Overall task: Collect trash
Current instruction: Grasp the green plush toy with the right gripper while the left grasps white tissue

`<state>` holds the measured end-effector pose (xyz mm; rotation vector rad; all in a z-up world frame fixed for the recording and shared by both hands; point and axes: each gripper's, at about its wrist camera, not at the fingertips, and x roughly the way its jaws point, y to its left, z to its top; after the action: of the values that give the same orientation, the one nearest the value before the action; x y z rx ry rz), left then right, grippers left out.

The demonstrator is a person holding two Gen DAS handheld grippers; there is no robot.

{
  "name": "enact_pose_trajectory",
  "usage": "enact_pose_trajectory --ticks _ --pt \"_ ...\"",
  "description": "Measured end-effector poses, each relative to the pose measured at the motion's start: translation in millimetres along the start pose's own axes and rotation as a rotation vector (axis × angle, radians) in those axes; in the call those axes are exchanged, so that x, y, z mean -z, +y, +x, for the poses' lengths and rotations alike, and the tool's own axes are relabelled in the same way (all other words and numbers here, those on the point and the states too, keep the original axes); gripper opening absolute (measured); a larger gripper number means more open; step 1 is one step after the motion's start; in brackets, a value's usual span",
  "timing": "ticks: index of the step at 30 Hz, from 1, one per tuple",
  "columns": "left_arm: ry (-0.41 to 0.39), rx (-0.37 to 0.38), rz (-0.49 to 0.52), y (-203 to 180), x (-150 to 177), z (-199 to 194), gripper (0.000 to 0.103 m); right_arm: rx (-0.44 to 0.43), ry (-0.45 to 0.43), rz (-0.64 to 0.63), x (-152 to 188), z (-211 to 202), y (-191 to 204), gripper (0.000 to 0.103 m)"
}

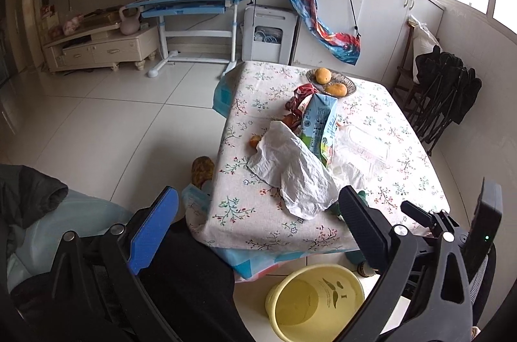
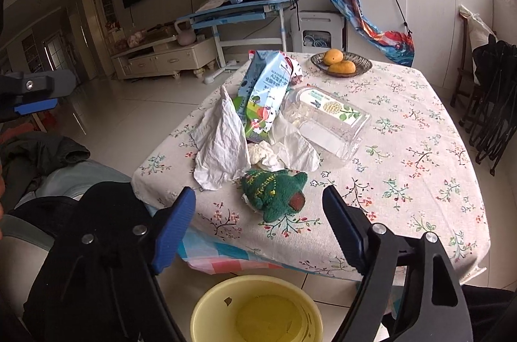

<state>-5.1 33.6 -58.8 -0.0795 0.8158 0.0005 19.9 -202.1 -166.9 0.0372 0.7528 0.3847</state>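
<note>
Both tongs — left [image 1: 258, 222] and right [image 2: 258, 232] — hang open and empty above the yellow bin [image 2: 206, 313]. Collection looks barely begun — next, probably, pinching the crumpled white paper [image 2: 219, 144] off the desk [image 2: 404, 148].

Left gripper [image 1: 258, 212]: jaws spread wide, nothing between them. Right gripper [image 2: 258, 212]: jaws likewise wide apart, empty, held level. The two grippers sit side by side, apart.
</note>
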Motion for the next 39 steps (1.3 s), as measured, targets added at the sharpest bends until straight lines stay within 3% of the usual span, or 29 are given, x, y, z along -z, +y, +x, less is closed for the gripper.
enact_pose_trajectory --ticks 7,13,15,18,20,22,31,35,36,39 --pt "0.085 0.005 0.008 -36.6 -11.0 89.7 0.096 -0.023 0.107 0.065 0.1 52.9 -13.8 0.061" --pt "0.156 -0.055 0.003 -51.1 -18.6 164.3 0.094 -0.079 0.113 0.109 7.7 52.8 -21.2 0.05" --pt "0.185 -0.043 -0.014 -47.6 -19.1 181.4 0.077 -0.101 0.111 0.132 9.0 51.6 -25.3 0.047" --pt "0.192 0.058 -0.057 -40.2 -20.7 186.6 0.05 -0.117 0.104 0.148 11.9 47.4 -26.8 0.045" --pt "0.188 0.068 -0.052 -37.6 -22.6 182.1 0.024 -0.125 0.096 0.161 11.2 44.4 -28.3 0.044" --pt "0.184 0.089 -0.067 -31.0 -23.2 175.9 0.017 -0.131 0.088 0.167 9.7 40.5 -28.3 0.044" --pt "0.115 0.152 -0.069 -7.7 -15.6 116.3 0.013 -0.151 0.048 0.123 9.9 2.9 -10.9 0.044" --pt "0.165 0.158 -0.059 -9.2 -16.1 123.4 0.014 -0.145 0.074 0.101 22.2 -7.0 -5.4 0.044" --pt "0.176 0.147 -0.063 -11.1 -16.6 127.9 0.018 -0.146 0.083 0.102 25.8 -7.6 -4.7 0.044" --pt "0.173 0.081 -0.046 -21.3 -20.1 144.7 0.067 -0.152 0.108 0.11 32.6 -4.9 -4.6 0.044"
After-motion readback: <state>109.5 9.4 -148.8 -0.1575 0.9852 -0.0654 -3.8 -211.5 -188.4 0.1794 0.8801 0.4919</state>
